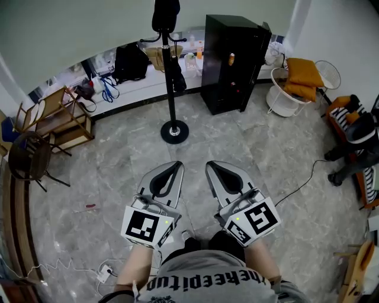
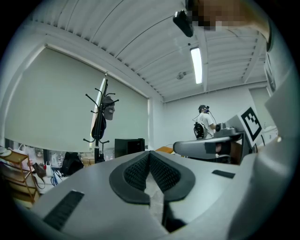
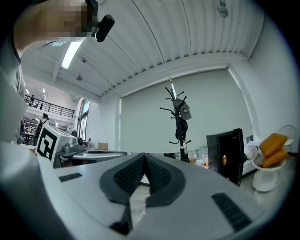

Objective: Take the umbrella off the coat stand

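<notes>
A black coat stand rises from a round base on the grey stone floor, well ahead of me. A dark folded umbrella hangs beside its pole, under a cap on top. In the left gripper view the umbrella hangs far off at the left; in the right gripper view the umbrella shows at centre right. My left gripper and right gripper are held level side by side near my body, both shut and holding nothing, far short of the stand.
A black cabinet stands right of the coat stand. A white wire basket with orange cushions sits further right. Wooden chairs line the left side. A cable runs across the floor. A person stands far off.
</notes>
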{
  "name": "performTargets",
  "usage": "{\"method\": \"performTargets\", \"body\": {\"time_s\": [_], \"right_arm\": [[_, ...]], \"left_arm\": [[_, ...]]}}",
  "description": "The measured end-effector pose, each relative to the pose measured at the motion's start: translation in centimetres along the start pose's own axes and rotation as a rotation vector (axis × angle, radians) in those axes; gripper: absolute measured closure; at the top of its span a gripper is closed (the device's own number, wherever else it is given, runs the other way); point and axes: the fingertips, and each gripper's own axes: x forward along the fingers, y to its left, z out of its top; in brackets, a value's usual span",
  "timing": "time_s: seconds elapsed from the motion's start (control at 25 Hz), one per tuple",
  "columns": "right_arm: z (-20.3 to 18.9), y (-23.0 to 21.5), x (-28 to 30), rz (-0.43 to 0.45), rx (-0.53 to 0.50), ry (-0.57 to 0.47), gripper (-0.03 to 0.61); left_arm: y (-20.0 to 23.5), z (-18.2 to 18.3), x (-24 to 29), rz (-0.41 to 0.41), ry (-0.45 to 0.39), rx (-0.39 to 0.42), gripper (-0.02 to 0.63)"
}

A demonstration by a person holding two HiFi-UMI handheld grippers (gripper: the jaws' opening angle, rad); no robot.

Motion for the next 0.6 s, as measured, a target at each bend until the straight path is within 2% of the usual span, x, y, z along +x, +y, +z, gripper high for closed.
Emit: {"method": "performTargets", "body": {"time_s": [0.2, 0.4, 0.6], "right_arm": [[0.0, -1.0, 0.6, -0.019, -0.009, 0.008, 0.568], [-0.3, -2.6, 1.1, -0.029, -0.044, 0.029, 0.566], [-0.3, -4.5, 2.6, 0.000, -0.055, 0.028, 0.566]], "left_arm": [[1.1, 0.0, 0.9, 0.025, -0.008, 0.003, 0.598], [1.4, -0.2, 2.0, 0.066, -0.004, 0.052, 0.598], [2.9, -0.1, 3.4, 0.124, -0.015, 0.010, 0.598]]}}
